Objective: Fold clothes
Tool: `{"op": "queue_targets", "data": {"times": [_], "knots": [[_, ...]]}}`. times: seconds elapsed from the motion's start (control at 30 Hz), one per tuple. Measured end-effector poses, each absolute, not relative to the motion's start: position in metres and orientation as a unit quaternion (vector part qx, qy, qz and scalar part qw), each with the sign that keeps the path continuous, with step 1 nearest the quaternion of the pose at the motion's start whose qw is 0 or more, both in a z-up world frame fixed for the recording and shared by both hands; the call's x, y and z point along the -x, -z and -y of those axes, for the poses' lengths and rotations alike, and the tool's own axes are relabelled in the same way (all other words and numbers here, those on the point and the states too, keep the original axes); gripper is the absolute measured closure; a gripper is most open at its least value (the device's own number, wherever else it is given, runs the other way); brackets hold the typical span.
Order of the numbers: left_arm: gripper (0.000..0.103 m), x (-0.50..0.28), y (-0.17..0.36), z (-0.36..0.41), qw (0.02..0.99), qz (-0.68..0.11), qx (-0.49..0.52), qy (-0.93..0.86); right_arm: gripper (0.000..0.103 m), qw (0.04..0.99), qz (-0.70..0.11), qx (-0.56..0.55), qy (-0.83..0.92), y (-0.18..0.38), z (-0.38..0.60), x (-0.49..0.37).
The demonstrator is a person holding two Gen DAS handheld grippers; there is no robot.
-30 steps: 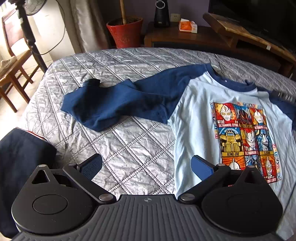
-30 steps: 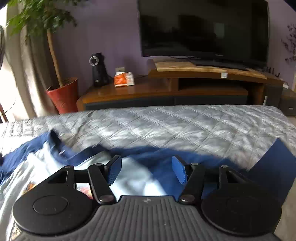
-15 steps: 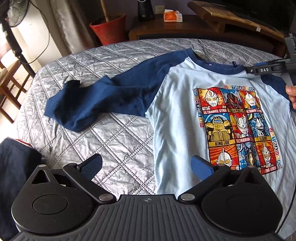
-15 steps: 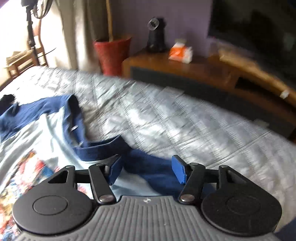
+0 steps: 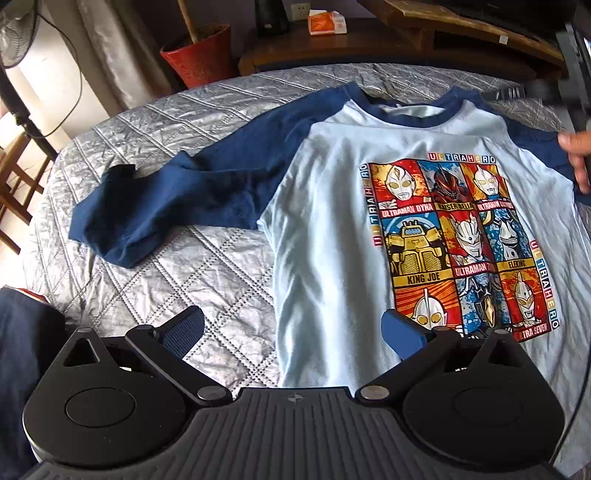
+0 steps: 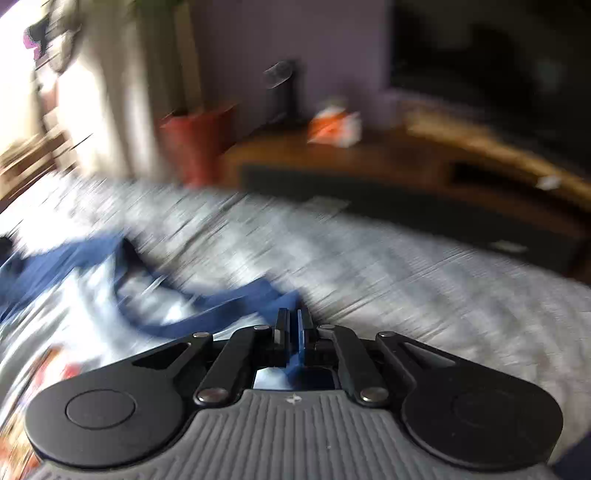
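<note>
The shirt (image 5: 332, 229) lies face up on the bed (image 5: 177, 273), spread over its grey quilted cover: light-blue body w/ a multi-panel hero print (image 5: 458, 251), navy collar (image 5: 406, 110) at the far side, hem twd the camera. Its left navy sleeve (image 5: 177, 199) stretches out across the quilt, cuff end rumpled and partly folded on itself. The opposite shoulder runs to the frame's right edge, where a hand (image 5: 576, 155) shows beside a blurred dark tool.

Left tongs (image 5: 291, 332) hover over the shirt's lower edge, spread wide, nothing btwn the blue pads; one pad sits above bare quilt, the other above the light-blue cloth.

Right tongs (image 6: 291, 325), in the v. blurred right wrist view, are pressed together on navy fabric near the collar/shoulder; a strip of blue cloth shows btwn the pads.

Dark navy cloth (image 5: 22, 354) sits at the near left edge of the bed. Beyond the bed: red plant pot (image 5: 199, 55), wooden TV unit (image 5: 388, 48) w/ an orange-white box (image 5: 327, 22) on top, wooden chair (image 5: 14, 184) far left.
</note>
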State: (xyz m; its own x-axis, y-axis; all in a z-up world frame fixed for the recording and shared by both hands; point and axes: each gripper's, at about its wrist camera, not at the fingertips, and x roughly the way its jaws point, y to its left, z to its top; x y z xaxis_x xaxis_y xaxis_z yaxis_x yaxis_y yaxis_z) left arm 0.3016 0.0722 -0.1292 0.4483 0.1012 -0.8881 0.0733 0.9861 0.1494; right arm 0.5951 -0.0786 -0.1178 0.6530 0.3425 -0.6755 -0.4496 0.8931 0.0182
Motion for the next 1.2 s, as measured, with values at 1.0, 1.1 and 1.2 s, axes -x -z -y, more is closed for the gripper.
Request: {"op": "queue_targets", "data": {"times": [1.0,1.1,1.2], "knots": [[0.001,-0.297,0.128,-0.072,0.849,-0.523,-0.083,0.0,0.037,0.897,-0.371,0.007,-0.242,0.138,0.071,-0.61],[0.001,-0.296,0.128,-0.077,0.847,-0.525,-0.08,-0.003,0.039,0.888,-0.381,0.039,-0.254,0.145,0.073,-0.612],[0.001,-0.295,0.127,-0.079,0.848,-0.523,-0.079,-0.002,0.032,0.875,-0.385,0.054,-0.287,0.15,0.07,-0.609]]}}
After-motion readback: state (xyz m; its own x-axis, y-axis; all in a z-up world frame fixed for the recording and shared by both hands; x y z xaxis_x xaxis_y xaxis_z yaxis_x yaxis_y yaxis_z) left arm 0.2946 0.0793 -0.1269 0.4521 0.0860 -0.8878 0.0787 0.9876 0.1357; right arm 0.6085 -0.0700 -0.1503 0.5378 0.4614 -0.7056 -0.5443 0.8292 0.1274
